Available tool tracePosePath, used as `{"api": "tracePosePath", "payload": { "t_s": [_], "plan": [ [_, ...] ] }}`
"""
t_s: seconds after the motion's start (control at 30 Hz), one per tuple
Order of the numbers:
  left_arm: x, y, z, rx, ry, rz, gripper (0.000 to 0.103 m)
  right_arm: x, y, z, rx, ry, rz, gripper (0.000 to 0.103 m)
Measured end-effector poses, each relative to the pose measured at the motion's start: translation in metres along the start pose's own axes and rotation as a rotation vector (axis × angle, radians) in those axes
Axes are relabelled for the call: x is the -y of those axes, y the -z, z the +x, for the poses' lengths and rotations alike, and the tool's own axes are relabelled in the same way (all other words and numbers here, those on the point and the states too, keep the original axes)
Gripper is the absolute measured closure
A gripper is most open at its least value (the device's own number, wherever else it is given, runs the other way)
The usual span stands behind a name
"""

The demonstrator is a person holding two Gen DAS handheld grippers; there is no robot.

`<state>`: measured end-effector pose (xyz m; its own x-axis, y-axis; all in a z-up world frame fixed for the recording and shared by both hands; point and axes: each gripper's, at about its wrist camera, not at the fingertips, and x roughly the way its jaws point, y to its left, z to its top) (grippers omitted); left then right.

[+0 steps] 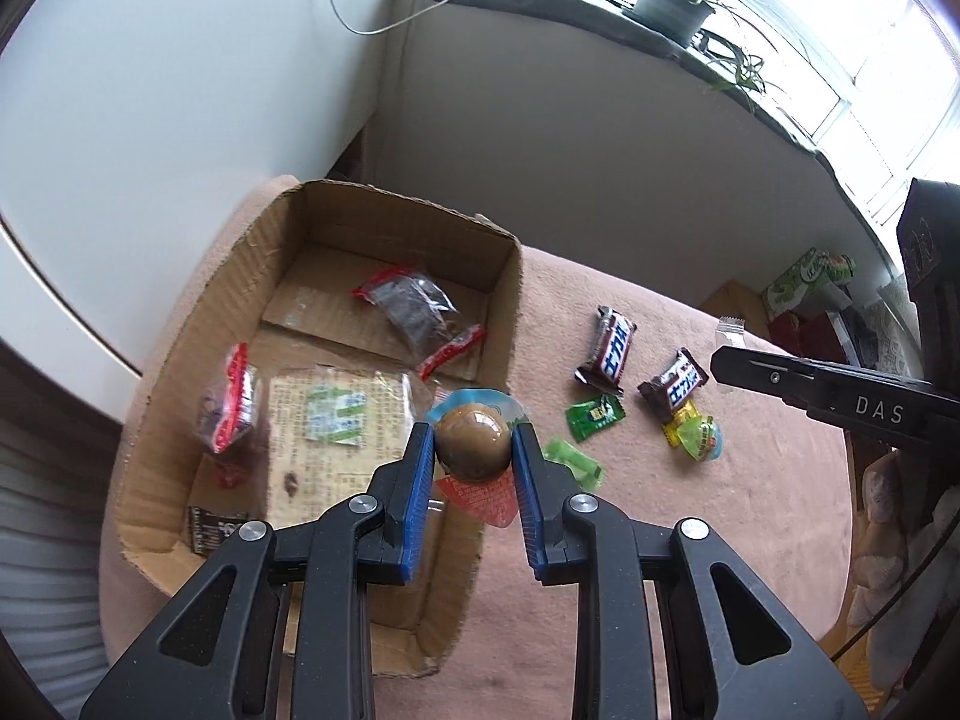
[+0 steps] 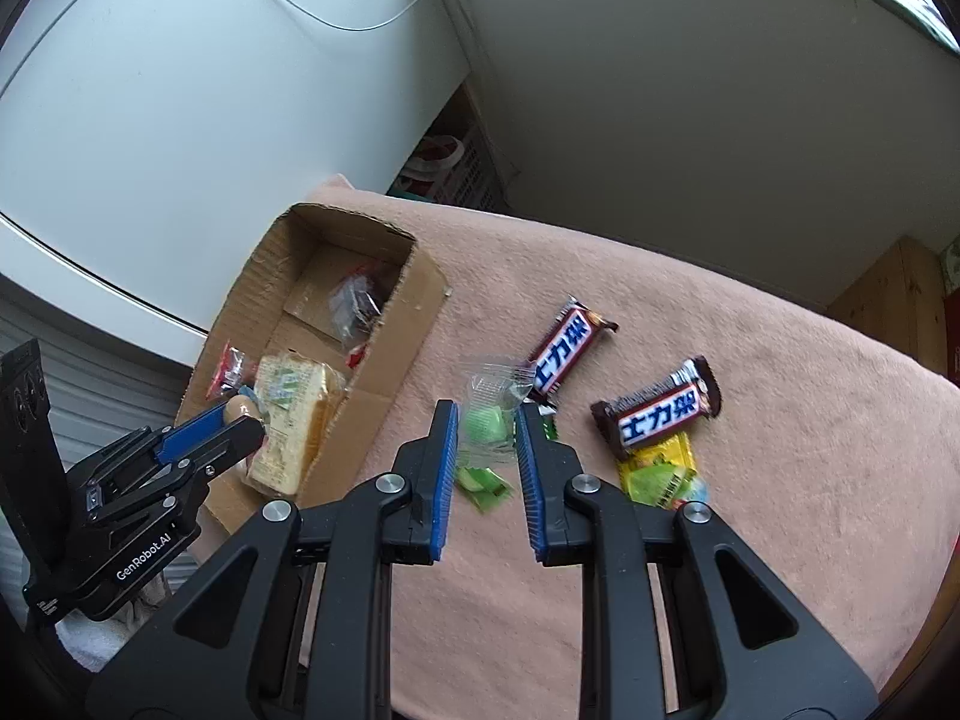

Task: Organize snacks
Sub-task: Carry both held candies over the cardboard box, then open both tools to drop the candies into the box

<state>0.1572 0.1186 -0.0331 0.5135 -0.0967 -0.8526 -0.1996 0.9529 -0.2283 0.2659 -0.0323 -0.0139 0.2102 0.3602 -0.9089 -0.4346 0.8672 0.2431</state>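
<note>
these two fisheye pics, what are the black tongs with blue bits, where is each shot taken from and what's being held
There is no robot here. A person holds one pair of hand-operated tongs in each hand, and a small camera on each pair looks forward along its two blue-padded fingers.

The left wrist view shows the left tongs shut on a brown egg-like snack in clear wrap, near the cardboard box that already holds several packets and a wrapped slice of bread.

The right wrist view shows the right tongs shut on a clear packet with a green sweet inside.

Both work over a pink cloth. On it lie two chocolate bars, a yellow-green packet and a small green wrapper.
</note>
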Motion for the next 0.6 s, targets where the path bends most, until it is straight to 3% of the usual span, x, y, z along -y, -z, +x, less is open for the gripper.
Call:
{"api": "tracePosePath", "payload": {
  "t_s": [0.33, 0.6],
  "plan": [
    [-0.044, -0.028, 0.006, 0.01, -0.045, -0.064, 0.079, -0.059, -0.035, 0.022, -0.011, -0.043, -0.082, 0.082],
    [-0.06, -0.042, 0.014, 0.002, -0.081, -0.067, 0.079, -0.082, -0.048, 0.044, -0.048, -0.069, -0.095, 0.082]
  ]
}}
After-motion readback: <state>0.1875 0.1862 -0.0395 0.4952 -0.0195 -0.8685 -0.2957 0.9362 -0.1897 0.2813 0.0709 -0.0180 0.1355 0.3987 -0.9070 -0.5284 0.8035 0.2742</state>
